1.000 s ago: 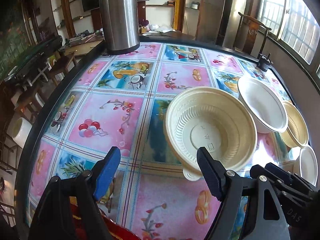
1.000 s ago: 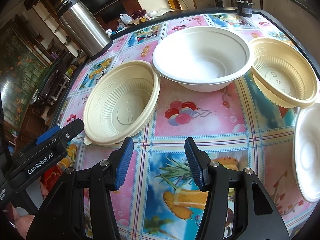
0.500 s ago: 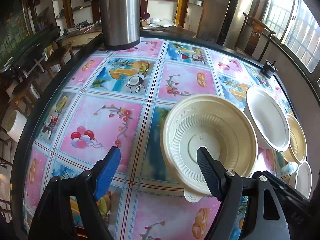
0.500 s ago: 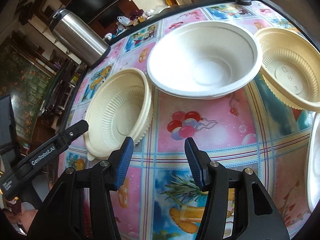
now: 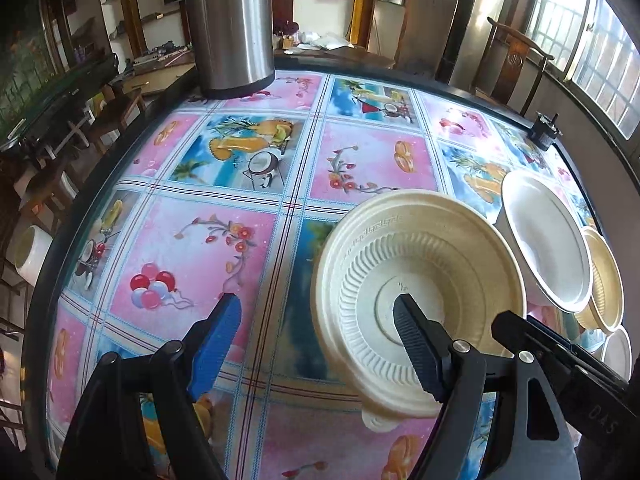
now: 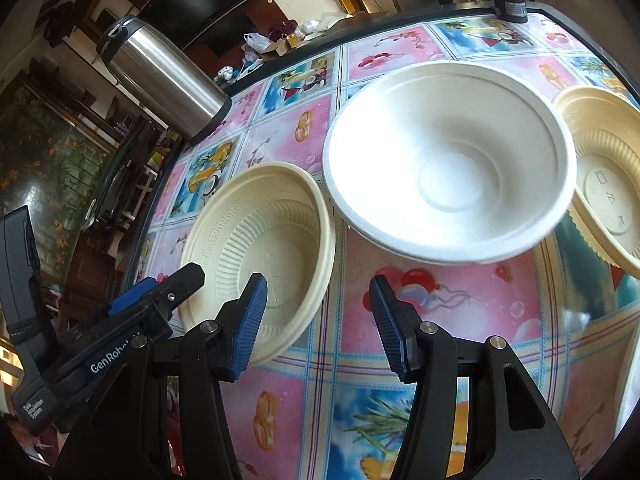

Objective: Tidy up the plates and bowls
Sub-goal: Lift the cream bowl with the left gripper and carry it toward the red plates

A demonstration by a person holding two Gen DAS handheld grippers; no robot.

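A cream ribbed bowl [image 5: 420,292] [image 6: 260,248] sits on the colourful tablecloth. My left gripper [image 5: 320,340] is open, its right finger over the bowl's near inside and its left finger outside the rim. My right gripper [image 6: 316,320] is open and empty, just right of that bowl. A larger white bowl [image 6: 448,176] [image 5: 548,240] stands beyond it. A second cream bowl [image 6: 604,188] [image 5: 604,280] lies partly under the white bowl's right side. A white plate's edge [image 5: 618,354] shows at the right.
A tall steel flask [image 5: 228,24] [image 6: 160,76] stands at the table's far left edge. A small black device [image 5: 544,132] [image 6: 508,4] sits at the far right edge. The table's dark rim [image 5: 44,264] curves along the left.
Both grippers have moved forward and lower toward the bowls. My left gripper's right finger now reaches over the cream bowl's inside. The bowls have not moved.
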